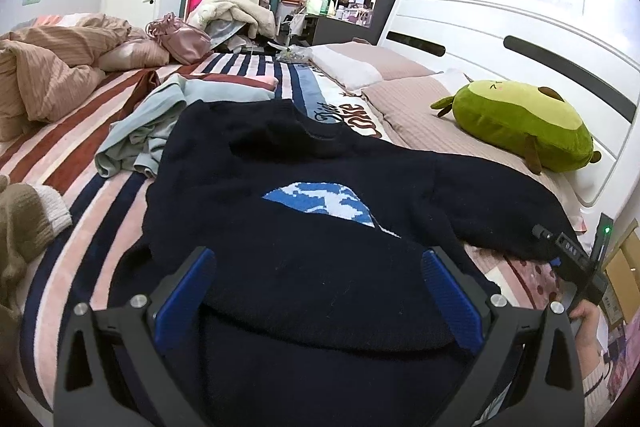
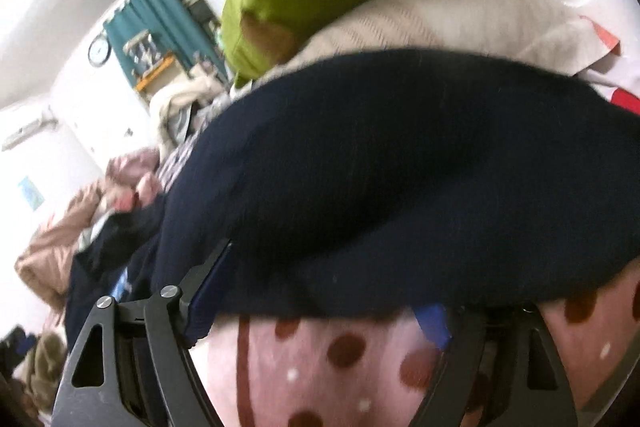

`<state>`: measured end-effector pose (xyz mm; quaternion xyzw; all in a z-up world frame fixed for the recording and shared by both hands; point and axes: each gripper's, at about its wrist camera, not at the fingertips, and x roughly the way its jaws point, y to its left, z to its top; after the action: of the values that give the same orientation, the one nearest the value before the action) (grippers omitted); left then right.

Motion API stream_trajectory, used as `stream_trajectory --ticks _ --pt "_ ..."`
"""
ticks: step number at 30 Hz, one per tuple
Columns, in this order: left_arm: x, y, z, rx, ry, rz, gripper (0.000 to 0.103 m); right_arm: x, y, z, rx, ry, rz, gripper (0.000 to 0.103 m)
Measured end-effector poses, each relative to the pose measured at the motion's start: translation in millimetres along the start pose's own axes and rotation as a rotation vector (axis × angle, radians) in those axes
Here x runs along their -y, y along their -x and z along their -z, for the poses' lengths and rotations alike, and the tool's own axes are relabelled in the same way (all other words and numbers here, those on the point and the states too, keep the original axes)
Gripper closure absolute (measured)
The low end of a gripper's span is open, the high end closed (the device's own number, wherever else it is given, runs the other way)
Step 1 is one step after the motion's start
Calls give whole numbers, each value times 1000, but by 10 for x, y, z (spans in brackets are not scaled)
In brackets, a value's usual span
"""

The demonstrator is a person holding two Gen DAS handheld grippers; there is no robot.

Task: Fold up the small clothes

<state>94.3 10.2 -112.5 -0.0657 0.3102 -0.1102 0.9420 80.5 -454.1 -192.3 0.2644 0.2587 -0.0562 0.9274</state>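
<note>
L gripper [image 1: 316,291] jaws spread wide, sweater [image 1: 304,163] hem between, w/o pinching | R gripper [image 2: 320,311] jaws apart round sleeve [image 2: 400,163] edge, prob. to fold inward | on bed [image 1: 100,211]

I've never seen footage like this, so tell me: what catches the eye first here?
A dark navy knitted sweater with a blue-and-white patch lies spread on the striped bed blanket, filling the middle, with the left gripper open over its hem. Beyond it, a bright green avocado-shaped plush toy rests by the white headboard.
</note>
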Motion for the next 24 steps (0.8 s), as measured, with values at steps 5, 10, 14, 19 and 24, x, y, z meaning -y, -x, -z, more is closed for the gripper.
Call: stream_trajectory --ticks 5,10,14,19,24 --pt "-81 -8 -17 8 9 -10 1 -51 97 -130 94 16 66 96" --pt "-136 -23 -9 17 3 -5 1 -310 310 -310 203 135 45 98" --pt "-192 31 3 37 1 10 1 -712 418 -516 279 268 -12 98" --pt "-315 130 27 65 9 3 1 -1306 498 -750 347 395 -132 98" --pt "-467 246 64 88 13 3 1 -2077 484 -661 305 553 -337 98"
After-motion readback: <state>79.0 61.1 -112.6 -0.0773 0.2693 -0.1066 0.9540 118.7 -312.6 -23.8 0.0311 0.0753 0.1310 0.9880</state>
